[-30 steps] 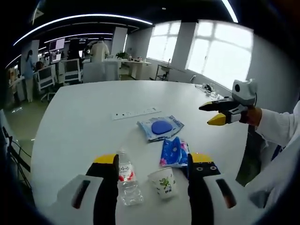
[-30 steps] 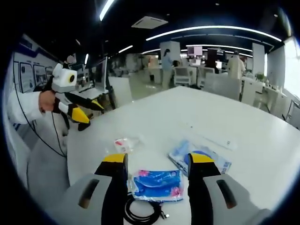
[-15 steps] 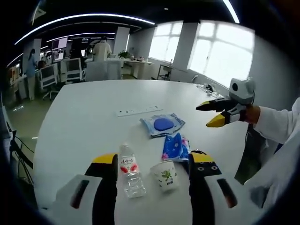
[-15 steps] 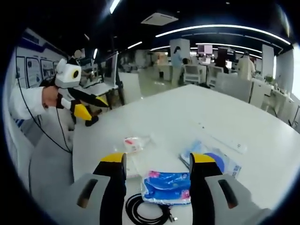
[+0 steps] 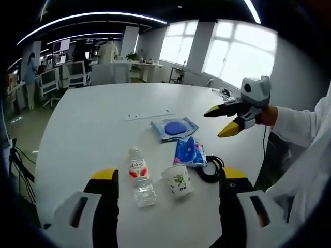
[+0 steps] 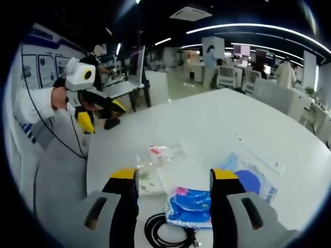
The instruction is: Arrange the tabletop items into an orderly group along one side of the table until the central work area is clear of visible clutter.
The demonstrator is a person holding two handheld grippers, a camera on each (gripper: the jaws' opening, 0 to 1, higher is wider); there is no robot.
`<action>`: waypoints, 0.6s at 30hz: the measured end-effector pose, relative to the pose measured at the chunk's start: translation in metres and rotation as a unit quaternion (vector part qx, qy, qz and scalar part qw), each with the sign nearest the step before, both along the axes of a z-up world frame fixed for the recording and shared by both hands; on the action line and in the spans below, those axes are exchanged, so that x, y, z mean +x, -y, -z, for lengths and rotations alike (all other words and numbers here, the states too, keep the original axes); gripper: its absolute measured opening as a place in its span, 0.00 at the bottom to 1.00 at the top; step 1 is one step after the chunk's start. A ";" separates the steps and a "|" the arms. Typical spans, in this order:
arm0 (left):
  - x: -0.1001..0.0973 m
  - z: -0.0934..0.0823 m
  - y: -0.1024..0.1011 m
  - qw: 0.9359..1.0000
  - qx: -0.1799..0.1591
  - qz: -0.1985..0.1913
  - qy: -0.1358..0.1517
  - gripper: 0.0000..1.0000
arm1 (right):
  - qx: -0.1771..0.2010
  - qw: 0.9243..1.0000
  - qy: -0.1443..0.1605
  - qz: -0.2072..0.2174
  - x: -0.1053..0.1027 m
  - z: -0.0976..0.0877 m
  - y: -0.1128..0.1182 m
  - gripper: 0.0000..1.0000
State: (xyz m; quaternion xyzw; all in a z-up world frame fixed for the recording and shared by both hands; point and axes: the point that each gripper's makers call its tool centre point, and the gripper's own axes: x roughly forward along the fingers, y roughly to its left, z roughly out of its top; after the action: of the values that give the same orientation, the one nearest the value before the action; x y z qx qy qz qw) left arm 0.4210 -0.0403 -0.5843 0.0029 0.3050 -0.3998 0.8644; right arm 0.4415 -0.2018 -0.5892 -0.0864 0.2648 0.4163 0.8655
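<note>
On the white table [image 5: 88, 124] a clear water bottle [image 5: 139, 175] lies beside a paper cup [image 5: 178, 181]. Behind them are a blue-and-pink packet [image 5: 189, 151], a black cable coil [image 5: 211, 168], a blue mask packet [image 5: 173, 128] and a white power strip [image 5: 149, 114]. My left gripper [image 5: 168, 174] stands open just short of the bottle and cup, holding nothing. My right gripper [image 5: 214, 124] hovers open above the table's right edge. In the right gripper view my right gripper [image 6: 175, 174] is open over the packet [image 6: 189, 206] and cable [image 6: 168, 232]. The bottle [image 6: 160, 153] lies beyond.
The person's white sleeve [image 5: 305, 134] reaches in from the right. My left gripper [image 6: 101, 116] hangs open off the table's left edge in the right gripper view. Desks, chairs and people [image 5: 31, 77] stand in the office behind. The far half of the table is bare.
Both cameras shifted. My left jaws stand wider apart and slightly further back from the bottle and cup. My right gripper has drifted inward over the table edge. The items lie where they were.
</note>
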 end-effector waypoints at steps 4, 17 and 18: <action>-0.008 0.007 -0.002 1.000 0.001 0.008 -0.011 0.88 | -0.006 1.000 -0.009 -0.019 0.000 0.006 -0.009 0.54; -0.028 0.027 -0.015 0.999 0.001 0.010 -0.042 0.90 | -0.031 0.996 -0.043 -0.078 -0.002 0.035 -0.034 0.53; -0.028 0.027 -0.015 0.999 0.000 0.009 -0.043 0.90 | -0.030 0.995 -0.045 -0.081 -0.002 0.037 -0.037 0.53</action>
State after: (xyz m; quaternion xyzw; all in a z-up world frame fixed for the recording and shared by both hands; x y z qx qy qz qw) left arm 0.3926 -0.0254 -0.6113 -0.0116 0.3418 -0.4077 0.8466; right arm 0.4394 -0.1652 -0.6263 -0.1151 0.3078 0.4804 0.8131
